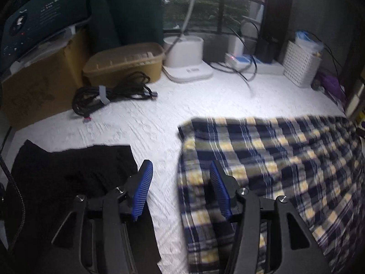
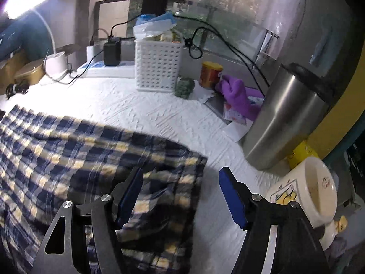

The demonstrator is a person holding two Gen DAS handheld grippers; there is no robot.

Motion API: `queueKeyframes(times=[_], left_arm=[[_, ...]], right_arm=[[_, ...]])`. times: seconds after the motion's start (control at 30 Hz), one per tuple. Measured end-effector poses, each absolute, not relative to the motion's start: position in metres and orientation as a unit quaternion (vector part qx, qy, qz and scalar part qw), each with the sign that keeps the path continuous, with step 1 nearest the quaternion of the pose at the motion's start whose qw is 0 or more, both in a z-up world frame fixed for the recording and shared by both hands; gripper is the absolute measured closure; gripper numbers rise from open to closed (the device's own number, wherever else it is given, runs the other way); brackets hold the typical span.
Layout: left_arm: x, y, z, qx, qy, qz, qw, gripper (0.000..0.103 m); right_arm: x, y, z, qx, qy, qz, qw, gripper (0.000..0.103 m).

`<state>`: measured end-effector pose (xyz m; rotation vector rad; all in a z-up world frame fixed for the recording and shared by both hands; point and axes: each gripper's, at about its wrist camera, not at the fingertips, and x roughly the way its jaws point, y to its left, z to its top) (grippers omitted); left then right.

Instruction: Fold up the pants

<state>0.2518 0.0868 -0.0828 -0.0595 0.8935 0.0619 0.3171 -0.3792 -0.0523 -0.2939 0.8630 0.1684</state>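
- Plaid pants [image 1: 273, 171] lie flat on the white counter [image 1: 148, 118].
- Left gripper [image 1: 180, 171] is spread, empty, above their left edge.
- Right gripper [image 2: 181, 178] is spread, empty, above their right edge.

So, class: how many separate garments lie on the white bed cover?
2: plaid pants to the right of the left tool, black garment to its left. Others may lie out of view.
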Motion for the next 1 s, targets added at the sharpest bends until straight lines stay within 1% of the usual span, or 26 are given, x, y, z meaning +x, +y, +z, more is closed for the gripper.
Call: queueKeyframes(times=[0.17, 0.37, 0.53, 0.63, 0.83, 1.0], left_arm=[[0.254, 0.084, -0.086, -0.024, 0.432, 0.026, 0.901, 0.051], [0.278, 0.090, -0.085, -0.023, 0.431, 0.025, 0.902, 0.051], [0.308, 0.093, -0.098, -0.007, 0.449, 0.042, 0.893, 0.051], [0.315, 0.099, -0.104, -0.002, 0.448, 0.054, 0.892, 0.049], [0.305, 0.110, -0.098, 0.000, 0.442, 0.092, 0.892, 0.049], [0.274, 0.106, -0.073, -0.024, 0.416, 0.050, 0.907, 0.049]], right_arm=[[0.311, -0.385, -0.070, -0.138, 0.432, 0.074, 0.888, 0.032], [0.313, -0.396, -0.072, -0.135, 0.434, 0.060, 0.889, 0.032], [0.315, -0.397, -0.072, -0.138, 0.431, 0.058, 0.890, 0.032], [0.319, -0.394, -0.074, -0.143, 0.432, 0.061, 0.888, 0.032], [0.325, -0.396, -0.075, -0.143, 0.436, 0.050, 0.887, 0.032], [0.314, -0.397, -0.064, -0.154, 0.422, 0.037, 0.892, 0.032]])
